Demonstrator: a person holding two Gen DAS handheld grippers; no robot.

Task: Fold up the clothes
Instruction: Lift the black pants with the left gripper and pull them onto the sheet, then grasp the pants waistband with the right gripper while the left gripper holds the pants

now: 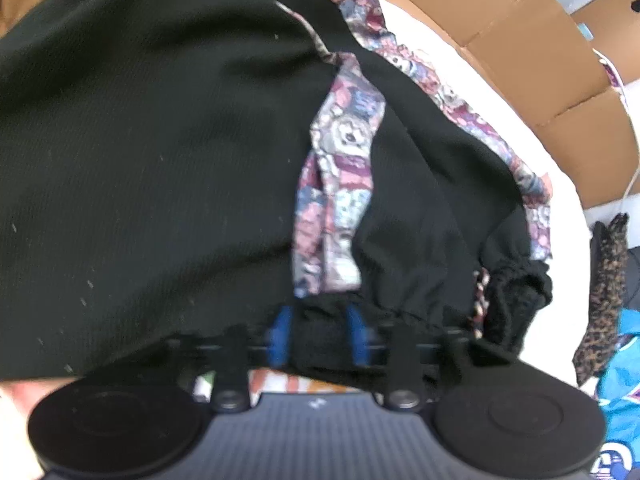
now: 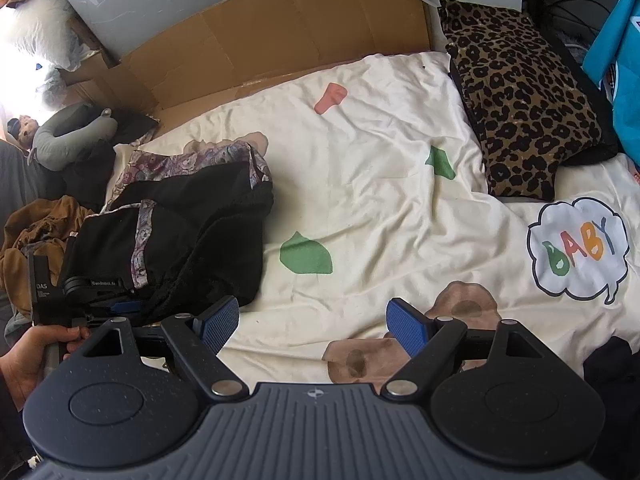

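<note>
The black garment (image 2: 172, 236) with its paisley trim (image 1: 340, 184) lies bunched on the cream bed sheet (image 2: 360, 208), at about nine o'clock in the right wrist view and filling nearly the whole left wrist view. The left gripper (image 1: 318, 334) has closed on the garment's gathered black hem at six o'clock of its own view — the blue pads sit tight on either side of a wad of cloth, a grip that looks meant to carry one edge so it can be pulled over or straightened. In the right wrist view that same tool shows at eight o'clock, held by a person's hand (image 2: 28, 356) low at the garment's near edge. The right gripper (image 2: 312, 326) hangs wide open above bare sheet at six o'clock, holding nothing and well apart from the cloth; it seems to be waiting to take a second corner. The fold looks barely begun, since the garment is still rumpled and doubled on itself. Further out, a leopard-print cushion (image 2: 524, 100) rests at one o'clock, flattened cardboard (image 2: 280, 28) lines the far edge at twelve, a brown garment (image 2: 32, 236) lies heaped at nine, and a grey neck pillow (image 2: 68, 136) sits at ten — all clear of the working space.
</note>
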